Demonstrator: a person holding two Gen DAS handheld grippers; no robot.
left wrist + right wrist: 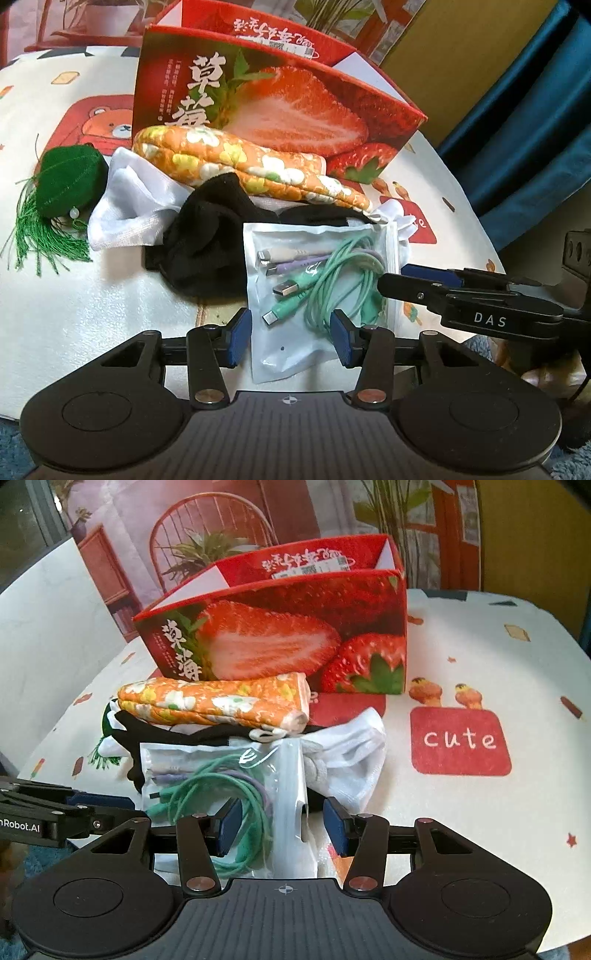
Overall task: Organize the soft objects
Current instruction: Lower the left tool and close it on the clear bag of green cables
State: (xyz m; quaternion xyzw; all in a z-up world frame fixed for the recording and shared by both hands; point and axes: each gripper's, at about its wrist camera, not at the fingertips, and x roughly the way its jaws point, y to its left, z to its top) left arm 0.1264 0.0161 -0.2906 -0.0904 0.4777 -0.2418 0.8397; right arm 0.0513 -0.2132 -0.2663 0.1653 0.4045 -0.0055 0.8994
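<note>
A clear pouch of coiled green and purple cables (317, 273) (207, 775) lies on top of a pile of soft things. In the pile are a black sock (199, 251), a white cloth (125, 206) (351, 753) and an orange flowered pad (236, 166) (207, 701). A green tasselled sachet (66, 181) rests at the pile's left. My left gripper (290, 339) is open, its blue pads on either side of the pouch's near end. My right gripper (284, 827) is open over the pouch's right edge, with a gap at its right pad.
An open red strawberry-print box (295, 110) (295, 638) stands upright just behind the pile. Everything sits on a table with a cartoon-print cloth (480, 657); its right half holds only the print. A blue curtain (535, 129) hangs past the table's far right edge.
</note>
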